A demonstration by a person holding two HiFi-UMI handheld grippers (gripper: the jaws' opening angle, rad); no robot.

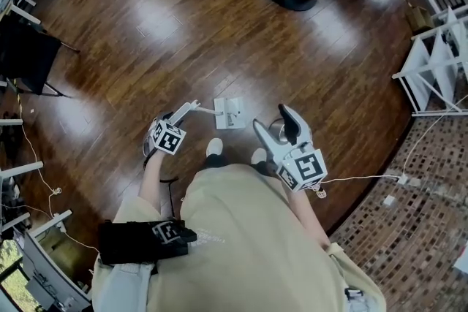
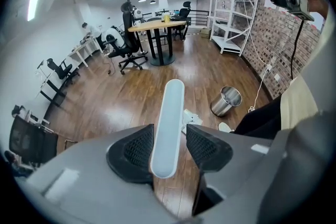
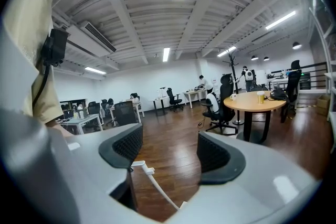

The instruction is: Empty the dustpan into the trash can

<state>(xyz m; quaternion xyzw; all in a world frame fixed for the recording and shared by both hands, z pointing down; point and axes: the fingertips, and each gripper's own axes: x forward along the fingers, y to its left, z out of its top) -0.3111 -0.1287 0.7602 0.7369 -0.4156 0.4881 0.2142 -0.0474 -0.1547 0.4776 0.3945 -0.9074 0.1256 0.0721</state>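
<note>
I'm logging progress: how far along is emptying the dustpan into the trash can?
Done: nothing that shows; whether the dustpan was already tipped cannot be told. In hand: its white handle stands between the left gripper's jaws, with a gap at one pad; the pan seems to rest on the floor. The right gripper is open and empty. Likely left: lift and tip it over the trash can.

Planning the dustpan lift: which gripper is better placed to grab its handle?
Left. The dustpan handle stands between the open jaws of the left gripper, with the trash can nearby on the floor. The right gripper points level across the room, gripping nothing.
</note>
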